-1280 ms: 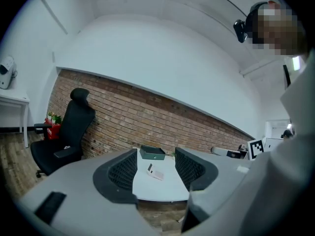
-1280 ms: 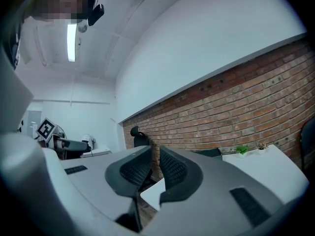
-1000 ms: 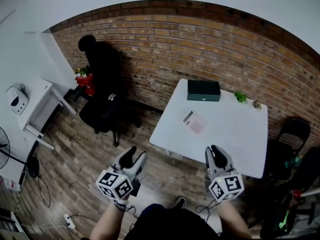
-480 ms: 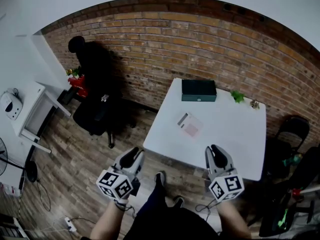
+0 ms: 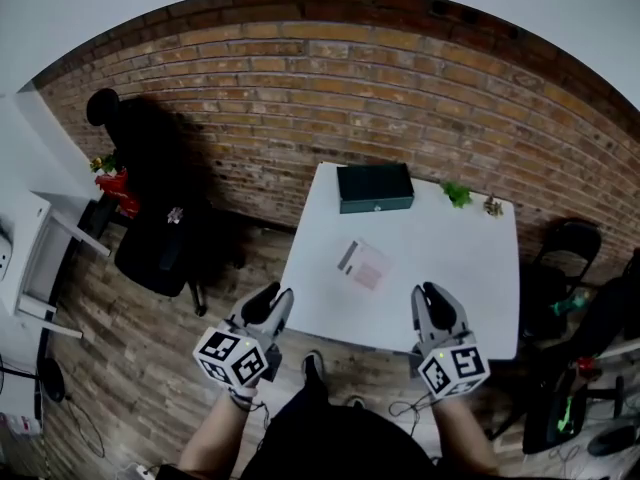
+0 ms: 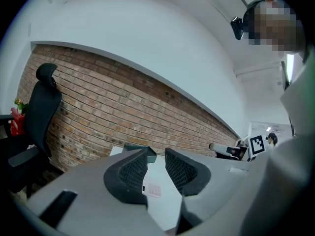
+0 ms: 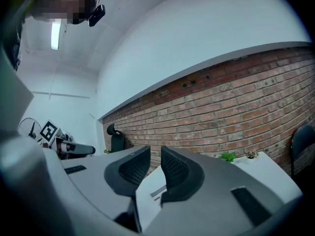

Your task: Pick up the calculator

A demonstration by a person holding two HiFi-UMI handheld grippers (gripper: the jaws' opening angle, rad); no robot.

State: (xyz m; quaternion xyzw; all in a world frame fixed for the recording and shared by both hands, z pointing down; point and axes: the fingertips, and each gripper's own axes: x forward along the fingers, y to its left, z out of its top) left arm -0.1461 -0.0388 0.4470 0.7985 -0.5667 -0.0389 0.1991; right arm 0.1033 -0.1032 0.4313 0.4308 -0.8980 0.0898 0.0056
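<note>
Left hand-held gripper (image 5: 277, 294); calculator (image 6: 154, 190) partly jaw-hidden

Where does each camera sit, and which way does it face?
Head view: on the person's head, looking steeply down at table, calculator, forearms, left gripper, right gripper.
Left gripper view: rides that gripper, facing along its open jaws toward the brick wall.
Right gripper view: likewise, along its own open jaws.
Shared: all three show the calculator.

Grey, black-padded left gripper (image 5: 271, 298), right gripper (image 5: 431, 298)
</note>
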